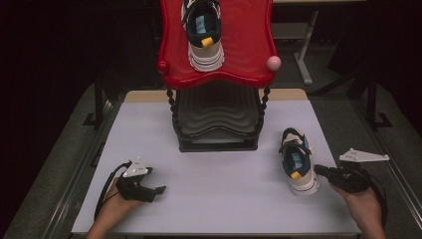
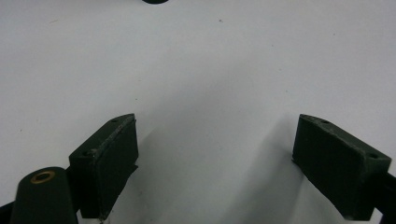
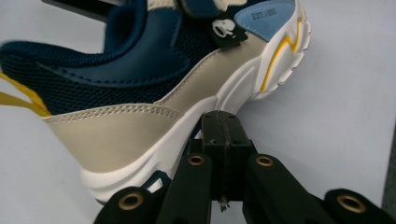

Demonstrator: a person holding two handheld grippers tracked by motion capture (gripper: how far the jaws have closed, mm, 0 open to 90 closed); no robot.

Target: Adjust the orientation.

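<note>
Seen from above: shoe [image 1: 297, 160] standing on the table [image 1: 219, 199], near right, toe pointing far, well short of the right edge. Right gripper [image 1: 322, 171] level, just beside the heel's outer side, fingers pressed together, holding nothing. Closer, in the right gripper view: fingertips at the shoe's [image 3: 154, 88] white sole, touching or not cannot tell. Left gripper [image 1: 160, 189] near left, hand low on the table; fingers [image 2: 109, 158] spread wide over bare surface. Second shoe [image 1: 203, 35] on the red rack [image 1: 249, 45], far centre.
</note>
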